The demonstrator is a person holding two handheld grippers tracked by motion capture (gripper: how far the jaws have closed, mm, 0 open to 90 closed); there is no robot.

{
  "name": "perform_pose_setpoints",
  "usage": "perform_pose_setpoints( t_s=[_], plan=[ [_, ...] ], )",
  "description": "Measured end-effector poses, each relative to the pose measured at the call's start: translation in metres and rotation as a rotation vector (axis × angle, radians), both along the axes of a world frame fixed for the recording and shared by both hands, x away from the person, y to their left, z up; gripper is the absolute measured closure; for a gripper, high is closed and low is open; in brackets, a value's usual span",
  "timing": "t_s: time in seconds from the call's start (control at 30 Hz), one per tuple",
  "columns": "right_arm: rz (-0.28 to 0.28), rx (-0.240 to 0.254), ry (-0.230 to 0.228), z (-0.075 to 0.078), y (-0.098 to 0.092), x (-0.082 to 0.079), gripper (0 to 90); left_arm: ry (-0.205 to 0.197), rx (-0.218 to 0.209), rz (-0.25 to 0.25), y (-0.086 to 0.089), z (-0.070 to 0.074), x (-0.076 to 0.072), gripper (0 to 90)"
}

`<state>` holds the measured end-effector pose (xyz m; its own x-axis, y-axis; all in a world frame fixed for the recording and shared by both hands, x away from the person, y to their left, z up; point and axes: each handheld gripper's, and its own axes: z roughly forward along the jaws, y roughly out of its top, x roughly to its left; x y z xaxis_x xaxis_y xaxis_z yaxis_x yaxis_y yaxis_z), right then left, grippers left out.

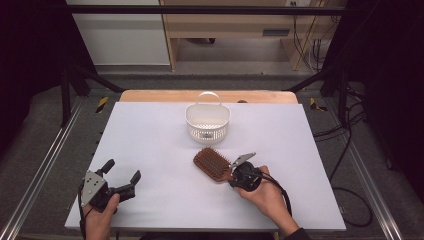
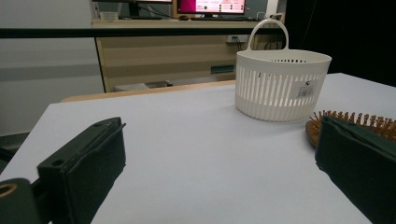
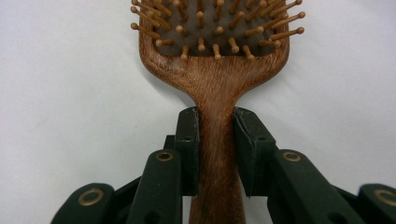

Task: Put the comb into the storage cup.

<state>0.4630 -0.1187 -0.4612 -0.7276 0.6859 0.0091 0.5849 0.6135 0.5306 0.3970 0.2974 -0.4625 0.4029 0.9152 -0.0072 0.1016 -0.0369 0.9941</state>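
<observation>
A wooden paddle hairbrush (image 1: 212,163) lies bristles up on the white table (image 1: 150,140), in front of a white slotted basket (image 1: 207,121) with a handle. My right gripper (image 1: 234,175) is shut on the brush's handle (image 3: 215,135), one black jaw pressed to each side just below the head. At the table's near left, my left gripper (image 1: 122,172) is open and holds nothing. In the left gripper view the basket (image 2: 280,84) stands ahead to the right, and the brush's bristles (image 2: 355,122) peek over the right jaw.
Beyond the table's far wooden edge (image 1: 207,96) stand a pale cabinet (image 1: 125,35) and a wooden desk (image 1: 235,25). Black frame posts and cables (image 1: 345,125) flank the table on a grey floor.
</observation>
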Motion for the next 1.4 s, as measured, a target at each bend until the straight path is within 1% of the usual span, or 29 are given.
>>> perform_pose_setpoints(
  t_s=[0.13, 0.23, 0.27, 0.3, 0.37, 0.43, 0.5, 0.57, 0.6, 0.63, 0.8, 0.9, 0.93, 0.97, 1.0, 1.03, 1.07, 1.13, 1.17, 1.2, 1.23, 1.27, 1.3, 1.33, 1.4],
  plan=[
    [0.004, -0.04, 0.031, 0.003, 0.004, 0.004, 72.4, -0.004, -0.002, -0.003, 0.0, 0.001, 0.0, 1.7],
    [-0.004, -0.038, 0.062, 0.004, 0.005, 0.007, 71.2, -0.005, -0.003, -0.006, 0.0, 0.001, 0.0, 1.7],
    [-0.012, -0.018, 0.074, 0.005, 0.006, 0.01, 66.7, -0.005, -0.004, -0.007, 0.0, 0.001, 0.0, 1.7],
    [-0.012, -0.018, 0.074, 0.005, 0.006, 0.01, 66.7, -0.005, -0.005, -0.008, 0.0, 0.001, 0.0, 1.7],
    [-0.019, -0.013, 0.086, 0.006, 0.007, 0.011, 63.3, -0.005, -0.006, -0.009, 0.0, 0.001, 0.0, 1.7],
    [-0.012, -0.041, 0.089, 0.005, 0.011, 0.013, 62.2, -0.004, -0.007, -0.01, 0.0, 0.001, 0.0, 1.7],
    [-0.012, -0.066, 0.093, 0.006, 0.013, 0.014, 64.4, -0.004, -0.008, -0.011, 0.0, 0.001, 0.0, 1.7],
    [-0.009, -0.07, 0.092, 0.006, 0.013, 0.014, 65.8, -0.002, -0.006, -0.012, 0.0, 0.001, 0.0, 1.7],
    [-0.005, -0.08, 0.087, 0.006, 0.014, 0.014, 68.2, -0.001, -0.006, -0.013, 0.0, 0.0, 0.0, 1.7],
    [-0.001, -0.093, 0.085, 0.006, 0.015, 0.014, 72.5, 0.0, -0.009, -0.013, -0.001, 0.0, 0.0, 1.7],
    [0.009, -0.115, 0.092, 0.007, 0.018, 0.016, 73.1, -0.002, -0.004, -0.021, -0.003, 0.001, 0.0, 1.7],
    [0.038, -0.128, 0.065, 0.007, 0.019, 0.014, 73.1, -0.003, -0.005, -0.021, -0.002, 0.001, 0.0, 1.7],
    [0.049, -0.121, 0.036, 0.006, 0.017, 0.011, 73.2, -0.003, -0.005, -0.02, -0.002, 0.001, 0.0, 1.7],
    [0.049, -0.121, 0.036, 0.006, 0.017, 0.011, 73.2, -0.003, -0.005, -0.02, -0.002, 0.001, 0.0, 1.7],
    [0.044, -0.112, 0.025, 0.006, 0.016, 0.009, 73.2, -0.005, -0.01, -0.019, -0.001, 0.001, 0.0, 1.8],
    [0.044, -0.1, -0.003, 0.005, 0.015, 0.005, 73.2, -0.006, -0.012, -0.019, -0.001, 0.001, 0.0, 1.8],
    [0.044, -0.1, -0.003, 0.005, 0.015, 0.005, 73.2, -0.006, -0.013, -0.02, -0.001, 0.001, 0.0, 1.8],
    [0.046, -0.086, -0.026, 0.004, 0.013, 0.003, 73.2, -0.004, -0.016, -0.021, -0.002, 0.002, -0.001, 1.8],
    [0.045, -0.063, -0.046, 0.006, 0.01, 0.001, 73.2, -0.003, -0.02, -0.024, -0.002, 0.003, -0.001, 1.9],
    [0.045, -0.053, -0.059, 0.007, 0.009, 0.0, 73.2, -0.001, -0.022, -0.026, -0.002, 0.003, -0.002, 2.0],
    [0.045, -0.053, -0.059, 0.007, 0.009, 0.0, 73.2, 0.001, -0.03, -0.031, -0.003, 0.004, -0.003, 2.0],
    [0.048, -0.036, -0.072, 0.009, 0.007, -0.001, 73.2, 0.006, -0.04, -0.04, -0.004, 0.005, -0.004, 2.1],
    [0.045, -0.015, -0.087, 0.011, 0.006, -0.002, 73.2, 0.015, -0.051, -0.058, -0.006, 0.006, -0.004, 2.1],
    [0.041, 0.005, -0.101, 0.014, 0.004, -0.003, 73.2, 0.02, -0.052, -0.061, -0.007, 0.008, -0.005, 2.2],
    [0.04, 0.034, -0.124, 0.018, 0.002, -0.006, 73.2, 0.043, -0.085, -0.101, -0.016, 0.012, -0.005, 2.6]
  ],
)
